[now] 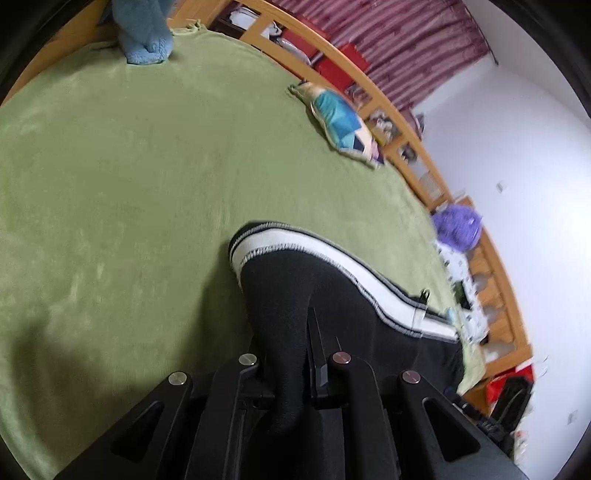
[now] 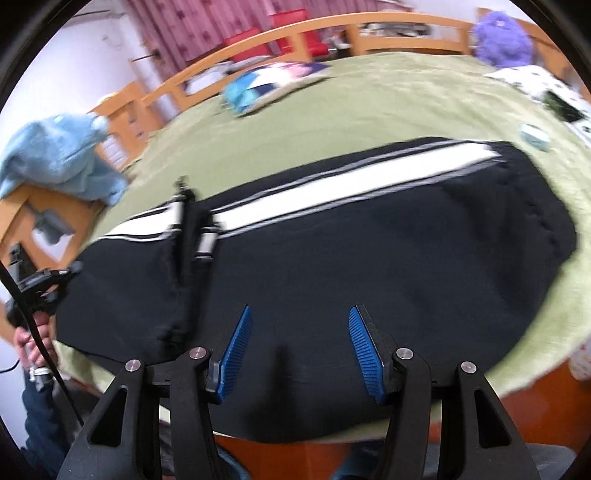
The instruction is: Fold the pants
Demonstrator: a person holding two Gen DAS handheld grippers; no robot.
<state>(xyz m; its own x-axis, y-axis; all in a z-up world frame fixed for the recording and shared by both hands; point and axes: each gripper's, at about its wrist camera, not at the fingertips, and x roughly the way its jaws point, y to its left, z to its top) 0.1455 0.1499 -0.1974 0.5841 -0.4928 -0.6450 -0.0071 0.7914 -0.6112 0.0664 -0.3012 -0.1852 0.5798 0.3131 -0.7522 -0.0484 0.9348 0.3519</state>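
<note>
Green blanket (image 1: 110, 184) over a bed, filling most of both views, wooden rail (image 1: 399, 122) curving along its far edge. Black pants (image 2: 369, 251) with a white side stripe (image 2: 332, 188) spread flat across the middle of the right wrist frame, near edge hanging over the bed's front. Same pants in the left wrist view at lower centre, one end lifted into a bunched ridge, striped edge (image 1: 332, 254) trailing toward the right.

Left gripper (image 1: 291, 373) at the bottom centre of its frame, fingers pressed together on a fold of the black fabric. Right gripper (image 2: 301, 347) at the bottom of its frame, blue-padded fingers (image 2: 236, 350) spread wide, hovering over the near edge of the pants with nothing between them.

Light blue plush (image 1: 144, 33) at the upper left of the left wrist frame. Patterned cushion (image 1: 343, 122) at upper right of centre, beside the rail. Purple plush (image 1: 458, 227) at the right, against the rail. Small pale round object (image 2: 533, 136) at the upper right of the right wrist frame, just beyond the pants; too blurred to identify.
</note>
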